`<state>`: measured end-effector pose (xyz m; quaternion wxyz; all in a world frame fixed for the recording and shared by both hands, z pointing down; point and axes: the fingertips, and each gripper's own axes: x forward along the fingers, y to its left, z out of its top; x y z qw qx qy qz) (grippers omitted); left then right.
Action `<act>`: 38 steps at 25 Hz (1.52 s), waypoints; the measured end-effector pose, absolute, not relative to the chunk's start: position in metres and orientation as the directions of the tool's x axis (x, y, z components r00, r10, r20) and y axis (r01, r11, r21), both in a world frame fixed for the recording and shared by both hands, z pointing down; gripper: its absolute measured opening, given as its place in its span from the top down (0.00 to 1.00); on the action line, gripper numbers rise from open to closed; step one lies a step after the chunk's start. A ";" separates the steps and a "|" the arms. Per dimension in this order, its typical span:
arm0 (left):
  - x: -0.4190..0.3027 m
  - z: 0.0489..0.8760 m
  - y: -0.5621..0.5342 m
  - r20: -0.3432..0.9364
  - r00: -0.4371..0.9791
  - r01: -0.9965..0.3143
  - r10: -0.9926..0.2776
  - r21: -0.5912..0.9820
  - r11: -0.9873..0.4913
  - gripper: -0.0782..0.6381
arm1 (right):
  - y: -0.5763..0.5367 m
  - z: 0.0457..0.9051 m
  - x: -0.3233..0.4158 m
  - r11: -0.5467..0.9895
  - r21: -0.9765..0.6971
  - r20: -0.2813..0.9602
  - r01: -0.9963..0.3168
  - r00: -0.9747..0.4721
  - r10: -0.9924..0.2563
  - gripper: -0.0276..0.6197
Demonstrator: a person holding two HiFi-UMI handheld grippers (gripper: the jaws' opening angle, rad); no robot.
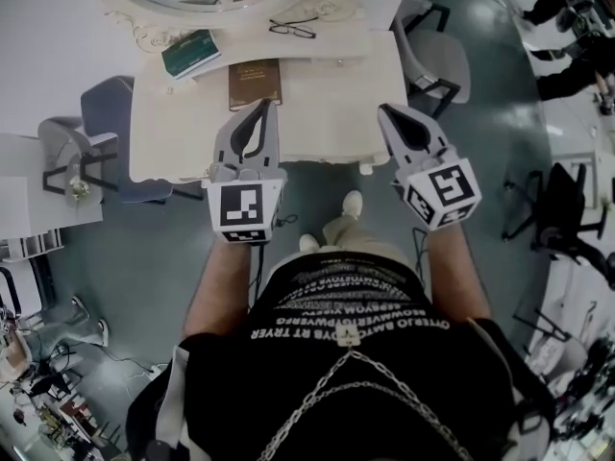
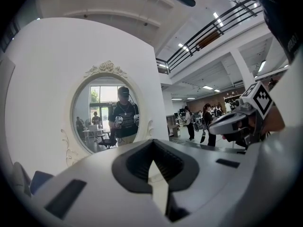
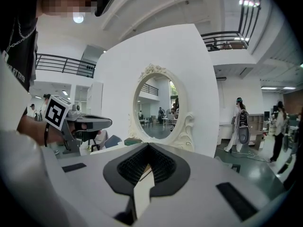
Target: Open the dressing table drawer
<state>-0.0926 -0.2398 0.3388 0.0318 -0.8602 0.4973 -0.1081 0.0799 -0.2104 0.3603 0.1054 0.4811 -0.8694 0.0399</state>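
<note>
- We are standing in front of the dressing table point(image 1: 322, 104), holding one gripper in each hand, both pointing toward it.
- We are holding the left gripper point(image 1: 263, 106) so that, in the head view, its tip is showing over the front part of the cream surface, just short of the brown book point(image 1: 255, 83).
- In the left gripper view its fingers point(image 2: 132, 164) are pressing together with nothing between them, and the oval mirror point(image 2: 106, 112) is showing straight ahead of them.
- We are holding the right gripper point(image 1: 390, 113) well apart from the left one, and its tip is showing over the right front part of the surface.
- Its fingers point(image 3: 165, 167) are also lying closed on each other and gripping nothing; the mirror's carved frame is standing ahead of them in the right gripper view.
- We are not seeing the drawer itself: from above only the table top and its front edge are showing, and neither gripper view is looking at the table's front.
- Further back on the surface a green book point(image 1: 190, 53) is lying near the left rear corner, and a pair of glasses point(image 1: 292, 29) is lying at the foot of the mirror.
- A blue-grey chair point(image 1: 106, 113) is standing at the table's left side and a light grey chair point(image 1: 437, 60) at its right.
- Our pale shoes point(image 1: 351, 203) are showing on the grey floor point(image 1: 154, 257) just in front of the table.
</note>
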 end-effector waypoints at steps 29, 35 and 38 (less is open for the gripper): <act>-0.051 0.319 -0.323 0.121 0.266 -0.941 -0.956 -0.183 -0.285 0.89 | -0.333 0.358 0.128 0.707 0.007 0.220 -0.707 -0.689 -0.691 0.95; -0.062 0.343 -0.320 0.182 0.227 -0.949 -0.957 -0.181 -0.260 0.89 | -0.341 0.389 0.123 0.718 -0.040 0.262 -0.695 -0.700 -0.664 0.95; -0.064 0.348 -0.326 0.194 0.230 -0.947 -0.954 -0.184 -0.265 0.89 | -0.347 0.411 0.121 0.705 -0.056 0.294 -0.707 -0.687 -0.665 0.95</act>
